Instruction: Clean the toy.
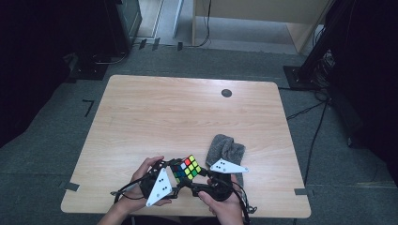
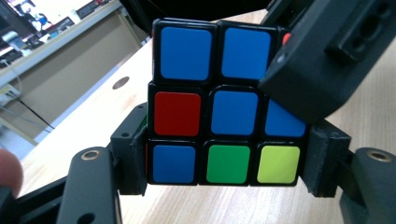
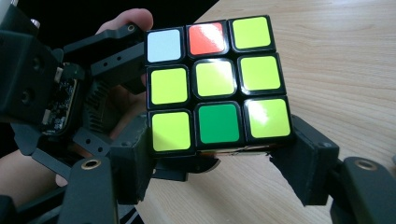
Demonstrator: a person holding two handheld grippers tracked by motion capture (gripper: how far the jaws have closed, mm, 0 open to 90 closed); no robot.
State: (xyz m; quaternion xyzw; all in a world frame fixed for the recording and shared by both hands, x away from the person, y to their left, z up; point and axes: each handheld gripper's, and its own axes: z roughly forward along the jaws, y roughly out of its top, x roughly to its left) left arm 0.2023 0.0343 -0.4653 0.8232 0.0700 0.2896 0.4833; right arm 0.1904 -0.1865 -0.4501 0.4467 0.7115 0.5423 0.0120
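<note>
A Rubik's cube [image 1: 186,168] is held between both grippers just above the near edge of the wooden surface [image 1: 164,112], at the lower middle of the high view. The left gripper [image 2: 224,161] has its jaws clamped on the cube's bottom row, under the mostly blue face. The right gripper [image 3: 219,158] likewise clamps the lowest row beneath the mostly yellow face. A grey cloth [image 1: 226,149] lies crumpled just right of the cube.
</note>
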